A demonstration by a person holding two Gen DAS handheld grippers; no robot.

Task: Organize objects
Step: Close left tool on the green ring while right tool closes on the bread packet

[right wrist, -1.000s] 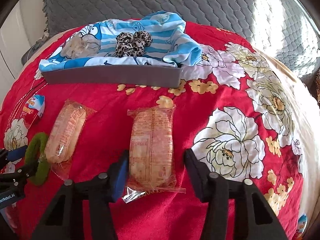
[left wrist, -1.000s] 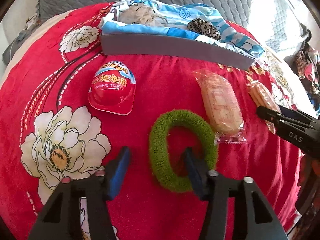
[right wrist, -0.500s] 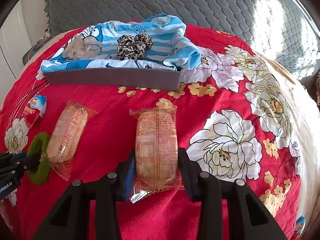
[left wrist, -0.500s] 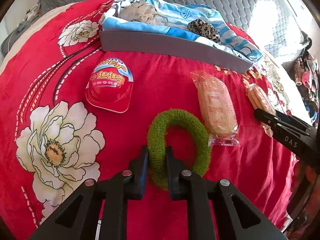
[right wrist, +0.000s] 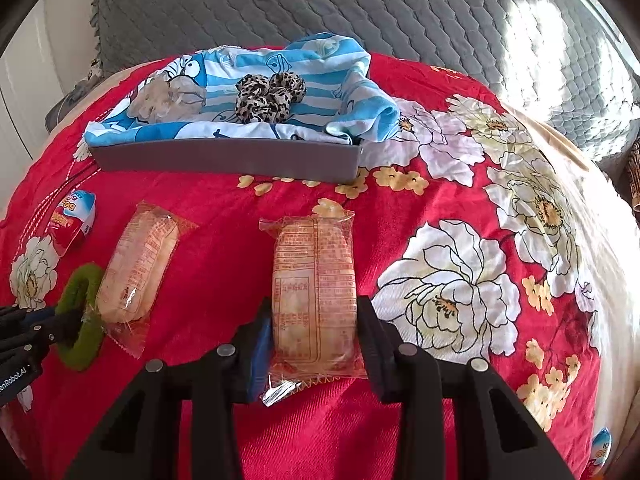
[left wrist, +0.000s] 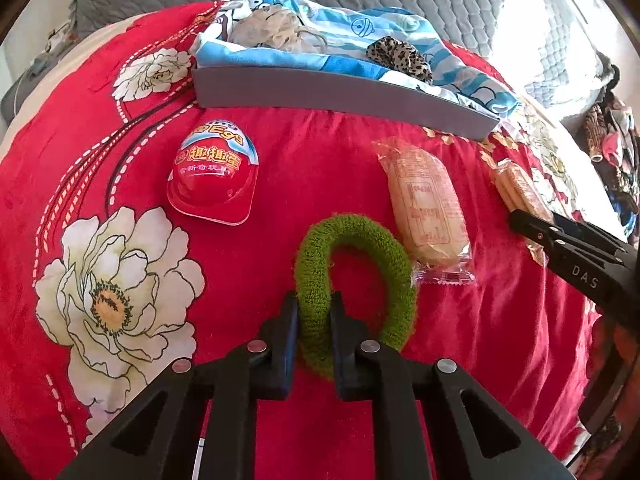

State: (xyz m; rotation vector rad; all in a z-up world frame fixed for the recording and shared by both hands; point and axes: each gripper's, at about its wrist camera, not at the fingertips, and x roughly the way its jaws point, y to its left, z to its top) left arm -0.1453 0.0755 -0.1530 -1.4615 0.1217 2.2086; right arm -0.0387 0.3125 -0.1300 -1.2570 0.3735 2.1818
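**Both tongs loaded, tray straight ahead**

Looking along our left tongs (left wrist: 314, 316), we saw them pinched narrow on the near-left side of the green scrunchie (left wrist: 354, 284), one pad outside the loop and one inside it. The ring lay flat on the red floral bed cover (left wrist: 100, 240), its long axis running away from us toward the grey tray (left wrist: 340, 96).

Our right tongs (right wrist: 314, 328) held the near end of a wrapped snack cake (right wrist: 314, 292) across its width — its length also pointed toward the tray. A second snack cake (right wrist: 138, 264) lay between the two grips, just beside the scrunchie, with a red toy egg (left wrist: 214, 172) farther left.

The tray sat beyond everything, lined with blue cartoon cloth and already holding a leopard scrunchie (right wrist: 270, 96). We judged the next move a lift and forward carry for either hand.
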